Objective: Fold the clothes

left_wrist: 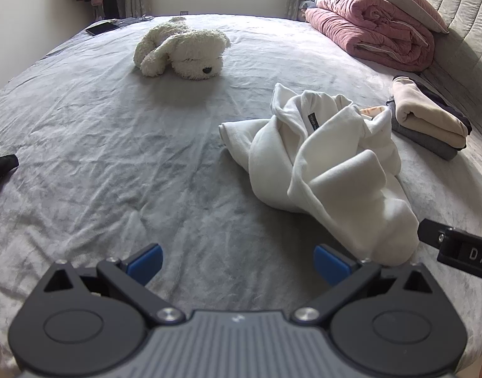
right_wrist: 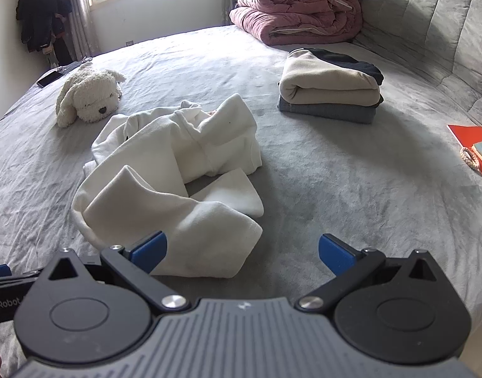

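So far we have part of the job behind us, judging by how things lie on the bed [left_wrist: 115, 157]. Going from the left: at the far left edge of the left wrist view a scrap of dark cloth [left_wrist: 1, 163] pokes in; we cannot tell what it is or whether it waits for folding. Further on, a plush dog [left_wrist: 181, 50] lies near the far side, well apart from our work.

Our left gripper [left_wrist: 238, 263] hangs over bare sheet with its jaws wide apart and nothing between them. Just right of it, near the middle of the bed, the white garment [left_wrist: 319, 163] lies in a crumpled heap, twisted over itself, a label showing near the collar. This one is plainly not folded yet.

Our right gripper [right_wrist: 242, 253] is angled down at the near end of that heap, jaws also spread wide and gripping nothing; its left pad [right_wrist: 149, 250] sits in front of the cloth's near edge, though we cannot tell whether it touches.

Right of the garment, well apart, sits a neat stack [right_wrist: 329, 91]: a cream piece on top, something dark behind it, a grey one beneath. Those look finished. Beyond it a pink quilt [right_wrist: 297, 9] lies bundled by the headboard.

We judge that the white garment must still be spread flat, folded and added to the stack.
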Demonstrator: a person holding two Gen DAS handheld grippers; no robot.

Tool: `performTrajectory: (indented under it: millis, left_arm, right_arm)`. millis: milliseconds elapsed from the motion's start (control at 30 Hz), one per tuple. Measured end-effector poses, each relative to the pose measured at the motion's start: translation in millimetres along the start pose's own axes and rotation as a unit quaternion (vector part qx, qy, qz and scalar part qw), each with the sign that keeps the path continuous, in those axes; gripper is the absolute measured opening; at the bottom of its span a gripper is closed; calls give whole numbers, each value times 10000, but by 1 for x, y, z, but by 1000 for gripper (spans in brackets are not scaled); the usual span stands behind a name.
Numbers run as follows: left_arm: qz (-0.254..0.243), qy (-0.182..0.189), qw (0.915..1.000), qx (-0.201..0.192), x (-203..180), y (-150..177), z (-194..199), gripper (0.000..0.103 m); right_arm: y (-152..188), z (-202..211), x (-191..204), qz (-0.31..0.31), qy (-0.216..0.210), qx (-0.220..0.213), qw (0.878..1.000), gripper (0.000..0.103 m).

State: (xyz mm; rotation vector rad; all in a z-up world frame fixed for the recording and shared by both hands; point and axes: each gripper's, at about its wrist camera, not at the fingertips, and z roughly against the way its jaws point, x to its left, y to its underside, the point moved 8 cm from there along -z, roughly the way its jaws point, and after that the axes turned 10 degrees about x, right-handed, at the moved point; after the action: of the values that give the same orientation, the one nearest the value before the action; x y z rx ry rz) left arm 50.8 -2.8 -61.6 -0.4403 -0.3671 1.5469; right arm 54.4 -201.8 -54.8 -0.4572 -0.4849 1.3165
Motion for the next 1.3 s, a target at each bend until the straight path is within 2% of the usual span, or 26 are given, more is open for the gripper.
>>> performTrajectory:
  millis: [1300]
  left_arm:
    - [88,58,9999,114,3,1,-4,102]
  right_arm:
    - [7,-10,-1,34,15,195,9998,103]
